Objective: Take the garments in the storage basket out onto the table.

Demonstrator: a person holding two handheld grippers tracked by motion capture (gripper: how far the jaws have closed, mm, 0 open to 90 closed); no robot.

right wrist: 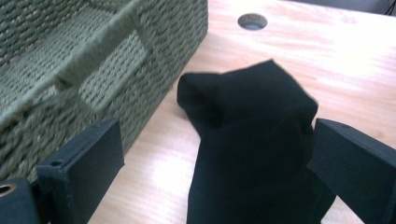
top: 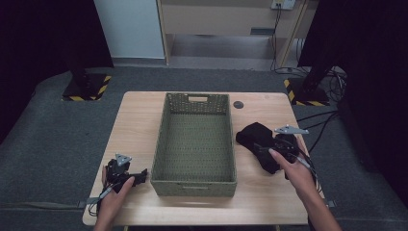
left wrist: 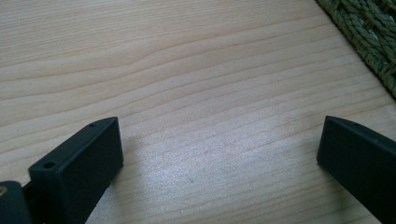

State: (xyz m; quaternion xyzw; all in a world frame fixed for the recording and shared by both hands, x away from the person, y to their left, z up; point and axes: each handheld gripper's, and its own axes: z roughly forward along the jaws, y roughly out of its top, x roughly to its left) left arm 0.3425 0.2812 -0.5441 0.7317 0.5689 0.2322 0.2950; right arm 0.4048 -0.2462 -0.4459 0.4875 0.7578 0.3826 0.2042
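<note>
On the tabletop (top: 139, 120) I count one green woven basket (top: 194, 144), one black cloth (top: 257, 139), and two grippers: left (top: 140, 176), right (top: 269, 147).

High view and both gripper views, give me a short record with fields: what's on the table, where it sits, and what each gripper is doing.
table: light wood
basket: green woven, middle of the table, nothing in it
black cloth: on the table right of the basket, crumpled
hole: round, in the tabletop beyond the cloth
left gripper: open over bare wood, left of the basket
right gripper: open, jaws either side of the cloth, not closed on it
</note>
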